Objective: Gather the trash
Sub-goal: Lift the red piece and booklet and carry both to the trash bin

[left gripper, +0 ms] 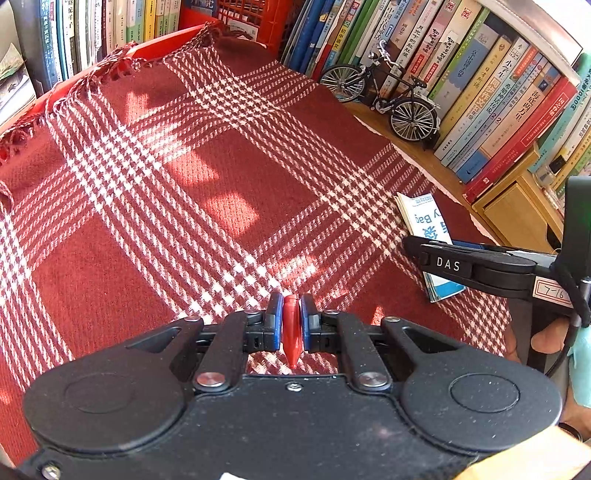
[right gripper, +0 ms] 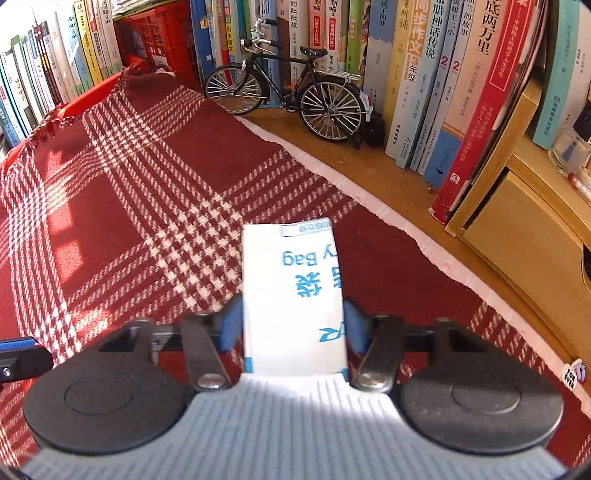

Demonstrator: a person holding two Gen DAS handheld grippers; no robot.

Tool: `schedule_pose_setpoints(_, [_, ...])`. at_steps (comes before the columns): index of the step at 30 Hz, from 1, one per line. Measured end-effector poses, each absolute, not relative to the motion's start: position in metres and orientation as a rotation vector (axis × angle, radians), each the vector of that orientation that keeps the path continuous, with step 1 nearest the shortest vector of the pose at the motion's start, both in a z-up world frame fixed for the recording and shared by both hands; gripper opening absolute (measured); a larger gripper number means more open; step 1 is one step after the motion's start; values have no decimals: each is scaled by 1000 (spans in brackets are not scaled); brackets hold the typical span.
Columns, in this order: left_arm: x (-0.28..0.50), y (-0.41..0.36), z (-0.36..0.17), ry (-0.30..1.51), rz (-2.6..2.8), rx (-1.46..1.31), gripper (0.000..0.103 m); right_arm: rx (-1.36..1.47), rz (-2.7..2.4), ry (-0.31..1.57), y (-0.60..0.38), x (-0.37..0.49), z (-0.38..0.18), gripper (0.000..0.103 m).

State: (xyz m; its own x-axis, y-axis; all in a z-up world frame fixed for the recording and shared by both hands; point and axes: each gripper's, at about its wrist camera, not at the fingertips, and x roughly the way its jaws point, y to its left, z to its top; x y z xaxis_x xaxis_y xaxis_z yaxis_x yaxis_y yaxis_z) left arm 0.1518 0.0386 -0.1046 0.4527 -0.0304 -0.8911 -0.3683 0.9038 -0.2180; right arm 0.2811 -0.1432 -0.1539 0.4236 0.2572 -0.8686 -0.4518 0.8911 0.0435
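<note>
A small red pointed piece of trash (left gripper: 291, 332) is pinched between the blue pads of my left gripper (left gripper: 291, 306), which hovers over the red plaid cloth (left gripper: 184, 206). My right gripper (right gripper: 292, 317) is shut on a folded white paper bag (right gripper: 291, 280) with blue print, held just above the cloth. In the left wrist view the same bag (left gripper: 424, 218) sticks out past the right gripper (left gripper: 417, 251) at the right side. One blue-padded finger (right gripper: 18, 347) of the left gripper shows at the left edge of the right wrist view.
Rows of upright books (right gripper: 443, 74) line the back and right. A black model bicycle (right gripper: 288, 96) stands on the wooden desk edge (right gripper: 369, 184). A wooden drawer box (right gripper: 524, 251) sits at the right, a red crate (left gripper: 251, 18) at the back. A hand (left gripper: 546, 339) grips the right tool.
</note>
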Motion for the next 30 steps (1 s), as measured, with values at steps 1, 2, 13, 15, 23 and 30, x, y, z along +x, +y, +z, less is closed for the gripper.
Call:
schedule_pose_setpoints(1, [150,38,-103,1085,210,-412,9,-200,449,1028,-144,278,-150,41])
schedule_pose_setpoints(2, [149,38,-101,1082,204,-410,9,-186,452,1020,-145,275,-145,27])
schedule_pose_setpoints(13, [127,36,-71,1046,177,-400,9,5,387,1043,-166,250,-111,22])
schedule_pose_setpoints(15, [121,35,-63,1042,171,-388,9,34,368,1040,-169,242,-102,22])
schedule_pose_setpoints(23, [92,33,-13,988,104,-332,9,102,317,969,-174,196,-48,22])
schedule_pose_setpoints(30, [53,37,25,957,11,-270,10,143,249,905,-173,140,-4,22])
